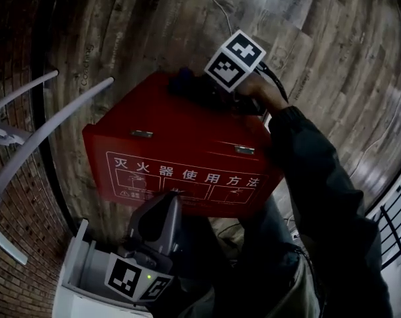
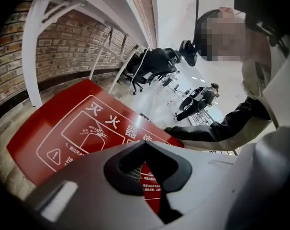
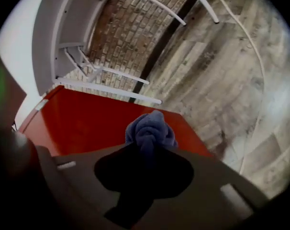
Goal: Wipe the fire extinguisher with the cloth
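A red fire extinguisher box [image 1: 180, 144] with white printed instructions stands on the wooden floor. It also shows in the left gripper view [image 2: 63, 128] and the right gripper view [image 3: 87, 123]. My right gripper [image 1: 197, 88] is over the box's top far edge, shut on a bunched blue cloth [image 3: 150, 131] that sticks out past its tips [image 3: 147, 150]. In the head view the cloth [image 1: 184, 81] is a dark lump touching the box top. My left gripper [image 1: 169, 204] hangs before the box's printed front, tips together [image 2: 145, 145], holding nothing.
White metal rails [image 1: 28, 144] slant along a brick wall [image 1: 15, 230] at the left. A thin cable [image 1: 217, 2] runs over the floor beyond the box. A white unit [image 1: 75, 270] sits at lower left. Black office chairs [image 2: 150, 66] stand farther off.
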Demonstrator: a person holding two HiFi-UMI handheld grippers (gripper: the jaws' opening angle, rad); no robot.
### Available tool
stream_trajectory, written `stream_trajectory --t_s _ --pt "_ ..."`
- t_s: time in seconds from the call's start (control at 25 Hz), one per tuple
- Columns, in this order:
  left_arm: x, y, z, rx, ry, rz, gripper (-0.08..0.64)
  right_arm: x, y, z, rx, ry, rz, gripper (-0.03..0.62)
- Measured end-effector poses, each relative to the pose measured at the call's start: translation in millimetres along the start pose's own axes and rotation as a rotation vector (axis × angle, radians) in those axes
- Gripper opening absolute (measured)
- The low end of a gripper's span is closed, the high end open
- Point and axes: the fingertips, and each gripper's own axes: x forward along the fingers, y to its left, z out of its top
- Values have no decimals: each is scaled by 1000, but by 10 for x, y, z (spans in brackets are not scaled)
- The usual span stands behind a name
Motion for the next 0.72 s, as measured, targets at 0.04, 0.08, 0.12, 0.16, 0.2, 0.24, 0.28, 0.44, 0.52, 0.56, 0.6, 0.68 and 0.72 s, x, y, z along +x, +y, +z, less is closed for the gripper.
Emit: stream_trajectory --t_s 0.04,0.08,0.12,0.16,0.2,0.24,0.28,0.44,0.52,0.56,0.6,0.68,0.72 --pt "-11 11 10 -6 -3 1 -2 -45 -173 -183 29 28 -44 84" --pt "-17 13 25 -12 -6 -2 -2 -110 -325 -380 58 59 -82 84" --pt "-17 9 43 -14 -9 -8 -2 -190 -444 -569 86 92 -109 84" --pt "-14 1 60 -14 -9 -16 -2 -278 -515 -731 105 121 -125 84" --pt "-8 -8 72 -13 -8 -25 -2 -365 -527 -848 110 143 -128 84" --pt "-3 -16 80 -11 -6 -34 -2 -446 -473 -909 98 156 -119 84" --pt "-1 -20 85 -10 -4 -42 -2 -515 -354 -910 65 161 -100 83" --pt "-14 36 85 -8 -1 -51 -2 -580 499 -394 -164 115 42 81" --pt "-25 100 82 -9 1 -39 -2 -426 814 7 -254 84 56 81" --pt "-30 132 83 -13 0 -32 -2 -308 881 185 -272 75 45 81" --pt "-35 159 83 -20 0 -26 -2 -174 888 334 -264 67 37 81" --pt "-51 189 86 -32 1 -16 -2 89 756 507 -175 53 36 83" --pt "-62 194 94 -36 0 -14 -2 185 647 521 -110 49 40 82"
